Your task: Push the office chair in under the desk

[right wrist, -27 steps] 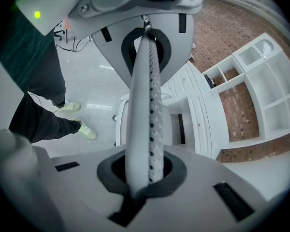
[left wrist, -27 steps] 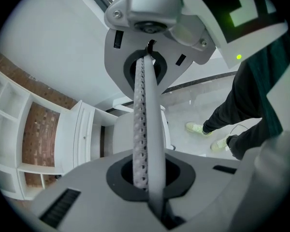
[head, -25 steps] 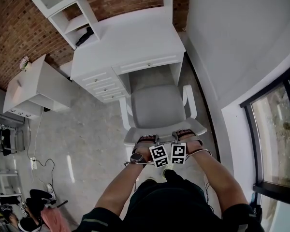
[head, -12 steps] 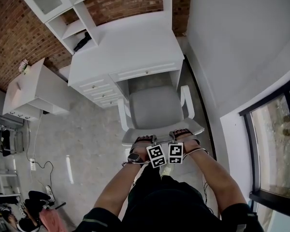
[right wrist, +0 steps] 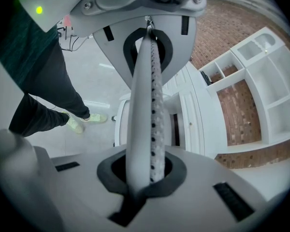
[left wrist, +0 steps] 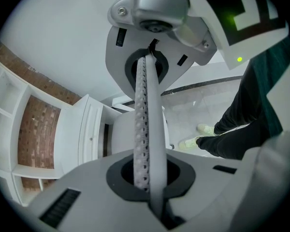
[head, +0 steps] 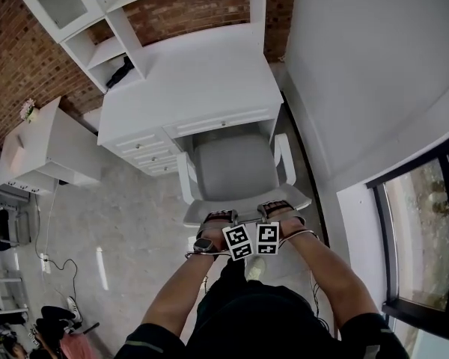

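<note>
Nearest, left gripper (head: 238, 241) and right gripper (head: 267, 237), each with jaws pressed together on nothing, sit side by side at the back of the office chair (head: 236, 169). Its seat front is just under the desk (head: 198, 81); pushing looks midway, wanting a straight, even shove deskward.

Back wall (head: 15, 58): red-brown brick, upper left of the head view and along the top edge.
Side wall (head: 359, 66): plain white, filling the upper right.
Skirting strip (head: 303, 152): dark line where the side wall meets the floor.
Floor (head: 120, 223): pale grey, speckled, glossy; a bright streak of reflected light (head: 101, 264) at lower left.
Window (head: 426, 238): dark-framed, lower right, daylight and foliage beyond.
Shelf unit (head: 97, 51): white, open compartments, upper left; a dark object (head: 120, 72) lies in one.
Low cabinet (head: 52, 144): white, at left against the brick.
Cable (head: 49, 223): trails across the floor, left edge.
</note>
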A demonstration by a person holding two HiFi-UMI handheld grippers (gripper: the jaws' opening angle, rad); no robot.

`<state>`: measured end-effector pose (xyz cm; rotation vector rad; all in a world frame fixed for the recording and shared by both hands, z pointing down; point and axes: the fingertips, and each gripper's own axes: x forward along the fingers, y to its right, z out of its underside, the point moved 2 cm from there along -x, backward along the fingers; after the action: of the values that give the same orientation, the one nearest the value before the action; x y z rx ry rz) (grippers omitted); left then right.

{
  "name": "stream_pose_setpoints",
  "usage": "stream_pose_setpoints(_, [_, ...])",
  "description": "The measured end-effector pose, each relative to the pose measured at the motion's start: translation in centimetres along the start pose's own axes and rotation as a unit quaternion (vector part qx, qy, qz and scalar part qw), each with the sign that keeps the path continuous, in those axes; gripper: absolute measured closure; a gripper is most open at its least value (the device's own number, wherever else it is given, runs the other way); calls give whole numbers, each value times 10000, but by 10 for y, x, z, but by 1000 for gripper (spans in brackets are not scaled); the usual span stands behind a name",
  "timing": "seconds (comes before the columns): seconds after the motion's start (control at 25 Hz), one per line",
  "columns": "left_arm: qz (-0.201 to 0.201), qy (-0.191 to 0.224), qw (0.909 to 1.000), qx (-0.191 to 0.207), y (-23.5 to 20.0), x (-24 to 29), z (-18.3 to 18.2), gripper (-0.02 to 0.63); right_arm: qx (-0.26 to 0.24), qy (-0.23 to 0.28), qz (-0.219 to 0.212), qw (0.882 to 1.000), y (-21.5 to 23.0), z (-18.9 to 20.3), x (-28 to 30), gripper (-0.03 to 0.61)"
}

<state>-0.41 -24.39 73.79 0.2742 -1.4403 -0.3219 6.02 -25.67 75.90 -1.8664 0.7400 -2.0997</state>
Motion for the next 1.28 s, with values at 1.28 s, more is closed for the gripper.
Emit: stream_pose_setpoints(1.28, [-117,-79,9998,116,-92,38,22,606,-145,100,48,9998,82,-1,51,571])
